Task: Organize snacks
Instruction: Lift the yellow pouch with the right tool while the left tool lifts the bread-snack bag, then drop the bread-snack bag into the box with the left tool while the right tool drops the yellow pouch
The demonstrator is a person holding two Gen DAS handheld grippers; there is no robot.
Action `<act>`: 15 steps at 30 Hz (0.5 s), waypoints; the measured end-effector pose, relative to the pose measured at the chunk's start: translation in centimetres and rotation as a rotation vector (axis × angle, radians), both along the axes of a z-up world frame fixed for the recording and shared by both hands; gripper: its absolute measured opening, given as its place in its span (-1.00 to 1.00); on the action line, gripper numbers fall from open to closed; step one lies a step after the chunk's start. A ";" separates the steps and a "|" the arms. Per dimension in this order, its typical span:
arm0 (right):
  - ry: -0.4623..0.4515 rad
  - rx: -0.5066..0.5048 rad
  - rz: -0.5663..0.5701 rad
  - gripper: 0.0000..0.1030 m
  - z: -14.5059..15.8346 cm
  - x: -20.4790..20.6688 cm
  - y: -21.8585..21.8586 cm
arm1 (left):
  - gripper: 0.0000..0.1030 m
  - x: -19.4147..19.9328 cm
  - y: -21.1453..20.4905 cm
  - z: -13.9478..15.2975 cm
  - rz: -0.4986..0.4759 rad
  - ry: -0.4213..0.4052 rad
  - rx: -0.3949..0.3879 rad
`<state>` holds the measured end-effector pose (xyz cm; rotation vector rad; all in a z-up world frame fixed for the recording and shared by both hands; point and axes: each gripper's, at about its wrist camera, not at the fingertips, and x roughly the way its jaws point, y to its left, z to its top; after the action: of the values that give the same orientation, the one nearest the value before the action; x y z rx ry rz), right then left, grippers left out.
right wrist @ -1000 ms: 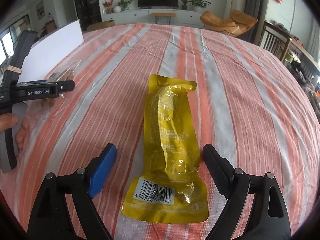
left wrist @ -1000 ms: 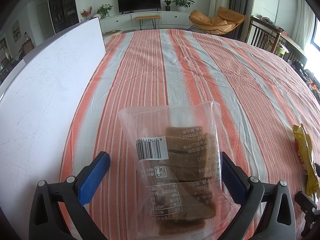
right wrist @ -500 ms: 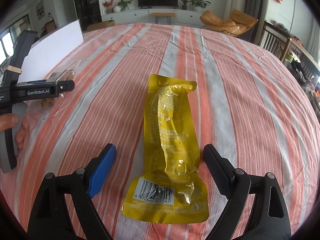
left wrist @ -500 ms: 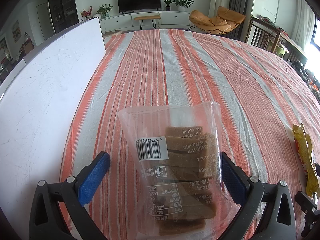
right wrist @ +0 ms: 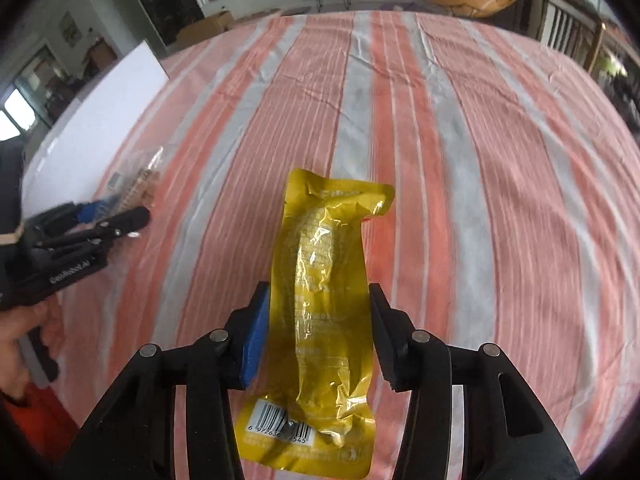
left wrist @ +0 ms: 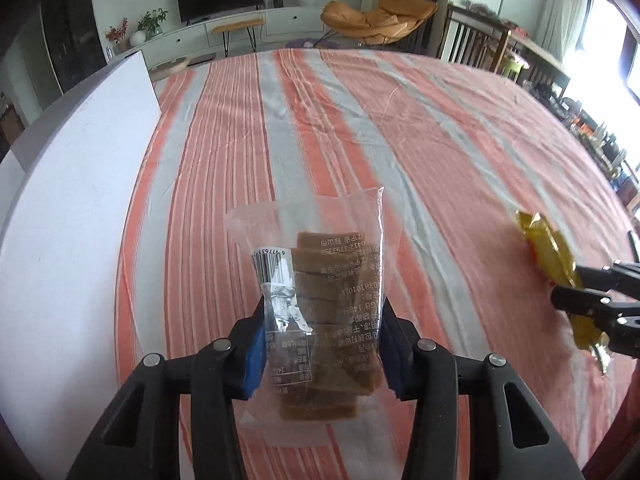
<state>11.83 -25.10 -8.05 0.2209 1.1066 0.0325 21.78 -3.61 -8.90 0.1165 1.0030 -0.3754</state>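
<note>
**A:** Start at the left of the left wrist view. The white board [left wrist: 68,208] fills that edge as it did a second ago. What has changed is in the lower middle: your left gripper [left wrist: 320,344] stood wide apart around the clear bag of brown slices [left wrist: 324,312], and its jaws have just been closing. Now they are clamped on the bag's two sides, and the plastic is creased between the pads.

**B:** And the bag itself?

**A:** It sits in the lower centre of the frame, over the striped cloth [left wrist: 400,140] on the counter. Its top edge looks raised compared with before, so you seem to have it off the cloth, though I cannot be sure.

**B:** Further right?

**A:** In the right wrist view, your right gripper [right wrist: 316,332] has also just been closing. A second ago it straddled the yellow pouch [right wrist: 320,280] with clear gaps; now both pads sit against the pouch's sides at lower centre, barcode end nearest you. The pouch lay flat before, and its far end now appears tilted up.

**B:** So what does that mean?

**A:** You have both snacks gripped at once. I judge the pick-up done and the carrying ahead. No bin or tray shows, so I cannot tell where they belong.
</note>
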 end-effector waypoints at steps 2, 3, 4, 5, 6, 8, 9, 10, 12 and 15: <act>-0.021 -0.007 -0.013 -0.04 0.4 -1.5 0.2 | -0.10 -1.3 0.5 1.0 0.001 -0.006 -0.079; -0.034 0.020 -0.022 -0.04 0.6 -2.3 0.0 | -0.10 -2.0 0.9 1.5 0.006 -0.006 -0.126; -0.044 0.058 -0.034 -0.04 0.8 -3.0 0.1 | -0.10 -2.6 1.2 2.1 0.013 -0.008 -0.169; -0.055 0.095 -0.048 -0.04 1.1 -3.4 -0.1 | -0.10 -3.2 1.6 2.6 0.021 -0.009 -0.202; -0.069 0.119 -0.060 -0.04 1.6 -3.8 -0.2 | -0.10 -3.7 2.1 3.3 0.029 -0.013 -0.240; -0.093 0.135 -0.075 -0.04 2.7 -4.1 -0.2 | -0.10 -4.6 3.1 5.0 0.043 -0.026 -0.311; -0.105 0.142 -0.075 -0.04 3.3 -3.8 0.2 | -0.09 -5.1 3.8 6.1 0.050 -0.037 -0.342; -0.116 0.151 -0.071 -0.04 4.0 -3.6 0.3 | -0.10 -5.4 4.6 7.1 0.057 -0.047 -0.371; -0.144 0.165 -0.055 -0.04 5.5 -3.2 1.2 | -0.09 -6.2 7.1 9.3 0.075 -0.070 -0.427; -0.197 0.185 -0.002 -0.04 8.3 -2.4 4.0 | -0.09 -6.9 11.4 12.1 0.120 -0.111 -0.462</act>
<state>9.42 -21.05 0.30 0.3766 0.9071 0.1525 14.86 7.80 3.25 -0.3351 0.7888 -0.4762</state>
